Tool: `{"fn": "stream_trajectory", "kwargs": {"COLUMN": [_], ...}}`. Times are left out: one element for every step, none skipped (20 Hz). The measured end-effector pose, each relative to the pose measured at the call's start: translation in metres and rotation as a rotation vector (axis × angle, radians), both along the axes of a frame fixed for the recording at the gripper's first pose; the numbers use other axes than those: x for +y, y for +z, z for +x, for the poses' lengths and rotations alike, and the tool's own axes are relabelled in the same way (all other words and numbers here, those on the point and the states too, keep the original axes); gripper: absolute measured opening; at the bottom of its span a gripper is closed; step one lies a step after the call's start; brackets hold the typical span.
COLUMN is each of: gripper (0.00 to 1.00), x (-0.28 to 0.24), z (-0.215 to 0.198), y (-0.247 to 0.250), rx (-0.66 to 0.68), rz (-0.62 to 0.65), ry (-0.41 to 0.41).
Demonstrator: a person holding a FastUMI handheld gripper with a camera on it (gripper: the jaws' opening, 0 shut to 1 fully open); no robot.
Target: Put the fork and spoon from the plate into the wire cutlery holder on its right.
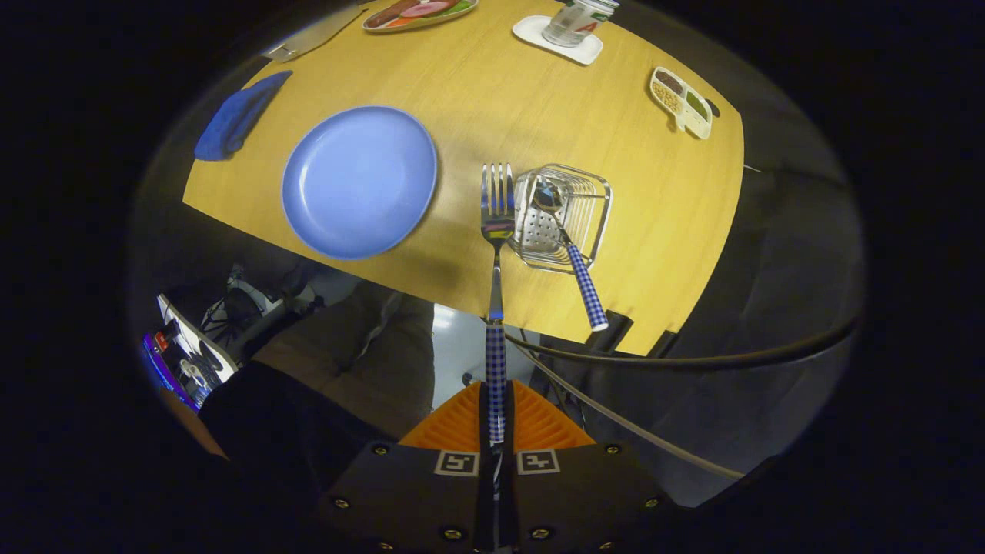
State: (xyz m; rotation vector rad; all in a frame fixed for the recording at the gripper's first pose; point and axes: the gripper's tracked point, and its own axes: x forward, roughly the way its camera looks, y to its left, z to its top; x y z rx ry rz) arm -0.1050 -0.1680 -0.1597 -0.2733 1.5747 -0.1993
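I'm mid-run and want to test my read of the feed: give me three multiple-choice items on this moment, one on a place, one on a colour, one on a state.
1. Where is the spoon?
A. on the plate
B. in the wire cutlery holder
C. on the blue cloth

2. What colour is the plate?
A. blue
B. white
C. green

3. What is the claw doing?
A. open, holding nothing
B. shut on the spoon
C. shut on the fork

Key: 1 B, its bowl sits inside the holder, handle leaning out. 2 A, a bare blue plate left of the holder. 3 C, both fingers press the fork's checked handle, tines pointing ahead beside the holder.
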Motion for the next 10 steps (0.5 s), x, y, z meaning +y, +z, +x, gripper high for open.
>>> {"fn": "stream_trajectory", "kwargs": {"gripper": [0.04,0.04,0.03,0.03,0.04,0.04,0.04,0.04,0.03,0.04], "x": [-0.007,-0.015,-0.022,-0.028,-0.033,-0.037,-0.042,-0.044,-0.048,-0.049], "z": [-0.004,-0.008,-0.011,-0.014,-0.014,-0.018,-0.016,-0.015,-0.011,-0.008], "y": [0.002,0.005,0.007,0.007,0.008,0.007,0.005,0.003,0.001,0.000], "rx": [0.012,0.026,0.042,0.053,0.070,0.088,0.114,0.141,0.168,0.194], "rz": [-0.010,-0.017,-0.021,-0.024,-0.030,-0.032,-0.033,-0.030,-0.029,-0.027], "ry": [-0.006,-0.014,-0.019,-0.020,-0.020,-0.019,-0.018,-0.016,-0.011,-0.008]}}
